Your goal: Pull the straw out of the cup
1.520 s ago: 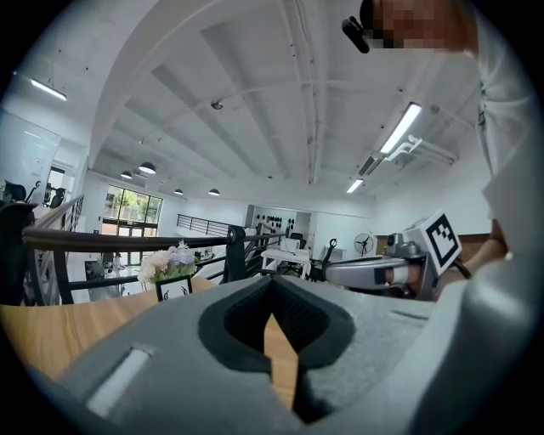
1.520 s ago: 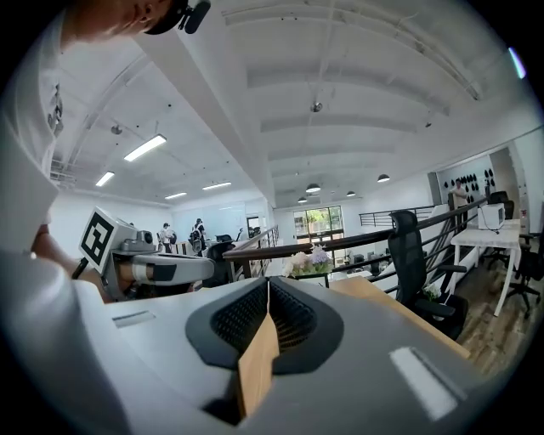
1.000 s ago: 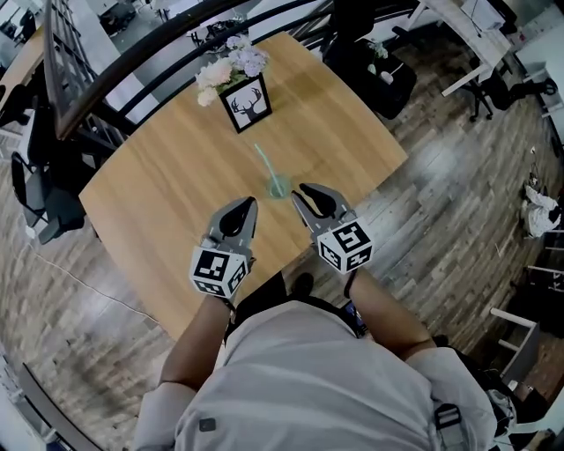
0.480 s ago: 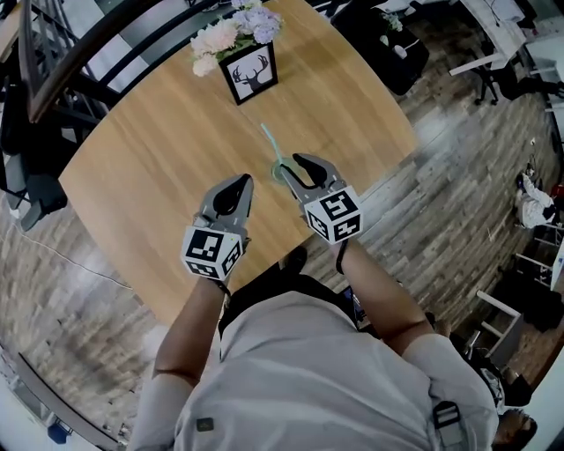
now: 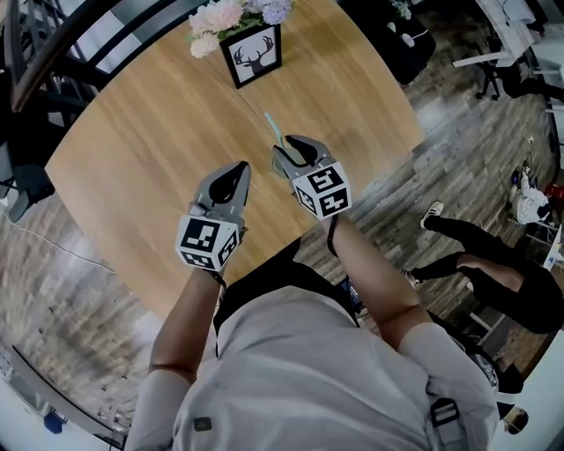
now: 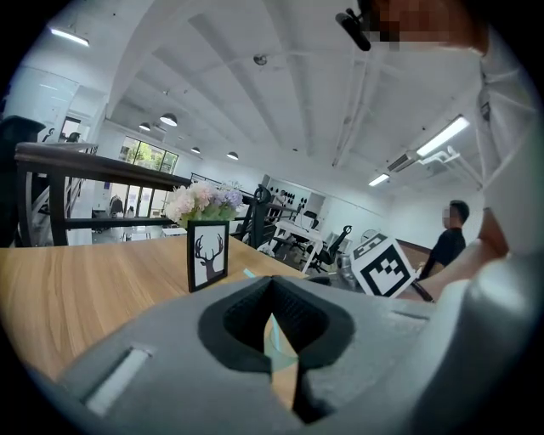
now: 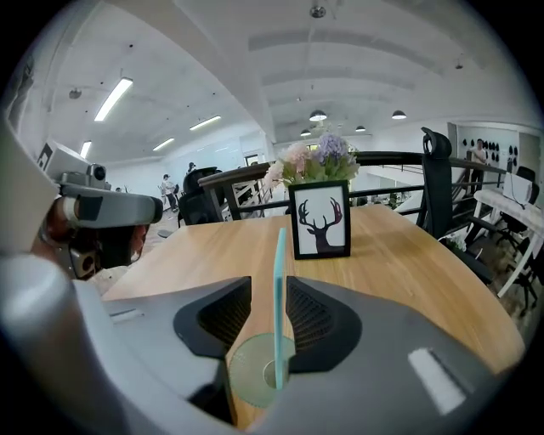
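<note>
A teal straw (image 7: 280, 280) stands in a small clear cup (image 7: 255, 374) on the wooden table (image 5: 150, 150). My right gripper (image 7: 268, 285) is open. Its jaws have just been opening and now stand on either side of the cup and straw without pressing on them. In the head view the right gripper (image 5: 291, 150) covers the cup, and only the straw's top (image 5: 273, 128) shows. My left gripper (image 5: 236, 169) hovers shut just left of it with nothing held. Through the left gripper (image 6: 272, 285) a strip of straw (image 6: 274, 333) shows.
A black-framed deer picture (image 5: 256, 55) with flowers (image 5: 233, 13) behind it stands at the table's far side, beyond the cup. The table's near edge is by my body. A seated person (image 5: 493, 273) is on the floor side at the right.
Both grippers have moved forward and down over the table. The right one has opened and come around the cup and straw. A person has appeared at the right of the head view.
</note>
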`<action>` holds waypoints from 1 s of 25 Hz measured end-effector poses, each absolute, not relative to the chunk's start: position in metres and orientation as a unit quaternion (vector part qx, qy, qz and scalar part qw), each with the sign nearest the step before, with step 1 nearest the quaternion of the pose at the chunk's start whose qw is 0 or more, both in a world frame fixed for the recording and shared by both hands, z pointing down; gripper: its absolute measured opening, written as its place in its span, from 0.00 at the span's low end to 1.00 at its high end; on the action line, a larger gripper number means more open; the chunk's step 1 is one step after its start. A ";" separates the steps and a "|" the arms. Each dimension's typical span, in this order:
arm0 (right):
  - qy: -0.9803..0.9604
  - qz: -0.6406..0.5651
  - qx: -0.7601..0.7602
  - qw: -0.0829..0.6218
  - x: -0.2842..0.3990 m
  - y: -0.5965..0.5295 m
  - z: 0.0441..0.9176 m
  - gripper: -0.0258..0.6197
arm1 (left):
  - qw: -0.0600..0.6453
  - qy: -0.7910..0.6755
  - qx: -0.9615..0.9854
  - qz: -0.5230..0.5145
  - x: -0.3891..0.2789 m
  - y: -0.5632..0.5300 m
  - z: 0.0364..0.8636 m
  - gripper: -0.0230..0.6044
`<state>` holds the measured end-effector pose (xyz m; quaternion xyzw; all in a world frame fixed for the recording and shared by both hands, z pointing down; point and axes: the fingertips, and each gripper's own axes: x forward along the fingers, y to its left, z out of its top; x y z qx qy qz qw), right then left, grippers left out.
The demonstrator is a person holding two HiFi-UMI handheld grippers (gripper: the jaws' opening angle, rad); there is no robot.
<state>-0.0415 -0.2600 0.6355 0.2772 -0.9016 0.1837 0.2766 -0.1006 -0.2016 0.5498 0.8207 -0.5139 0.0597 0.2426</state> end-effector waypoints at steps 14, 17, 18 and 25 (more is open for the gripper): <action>-0.897 0.179 0.267 0.305 -0.046 -0.266 0.663 0.09 | 0.255 -0.509 0.819 0.067 -0.103 -0.203 0.564 0.04; -0.899 0.177 0.264 0.301 -0.045 -0.263 0.661 0.09 | 0.254 -0.511 0.819 0.068 -0.104 -0.203 0.563 0.04; -0.899 0.176 0.265 0.300 -0.044 -0.262 0.660 0.09 | 0.253 -0.512 0.818 0.068 -0.104 -0.202 0.563 0.04; -0.908 0.165 0.264 0.280 -0.039 -0.259 0.643 0.09 | 0.242 -0.514 0.820 0.068 -0.097 -0.202 0.556 0.04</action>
